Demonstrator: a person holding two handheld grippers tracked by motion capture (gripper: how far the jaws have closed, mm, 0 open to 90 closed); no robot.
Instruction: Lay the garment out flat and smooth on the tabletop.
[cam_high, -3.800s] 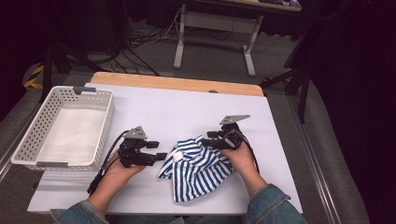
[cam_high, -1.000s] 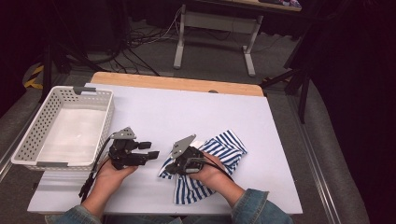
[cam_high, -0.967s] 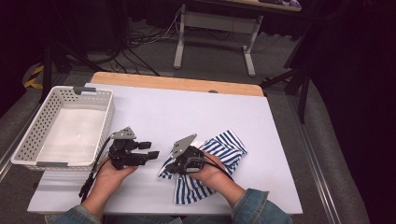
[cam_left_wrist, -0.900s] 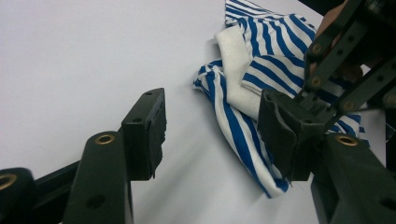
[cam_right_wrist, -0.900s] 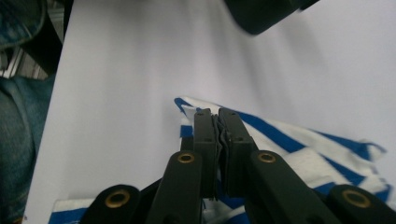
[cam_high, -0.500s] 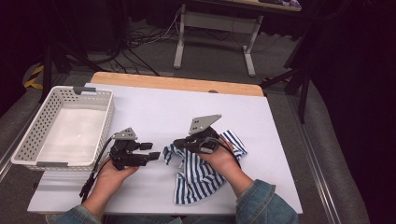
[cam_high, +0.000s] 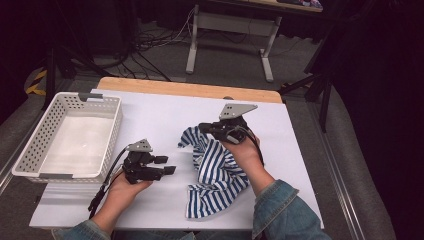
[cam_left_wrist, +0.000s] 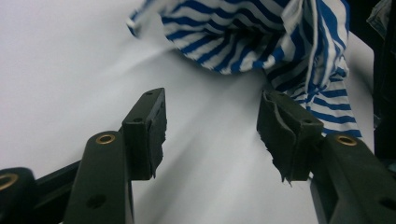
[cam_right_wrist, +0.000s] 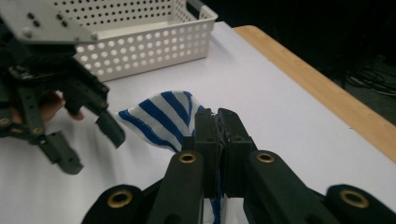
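At frame left, the white basket (cam_high: 70, 137) holds nothing; the right tool (cam_high: 207, 128) pinches the striped cloth (cam_high: 217, 172), and the left tool (cam_high: 165, 165) is half-open, holding nothing.

A white perforated basket (cam_high: 30, 150) with a dark handle at its far rim sits at the left edge of the table (cam_high: 150, 112), its inside bare. The table has a white top and a strip of light wood (cam_high: 185, 89) running along its far edge. Beyond it, on the grey floor (cam_high: 165, 57), stands the pale metal frame of another desk (cam_high: 227, 24), with dark cables (cam_high: 150, 42) trailing near its feet. A yellow-and-black striped marking (cam_high: 36, 82) lies at the far left.
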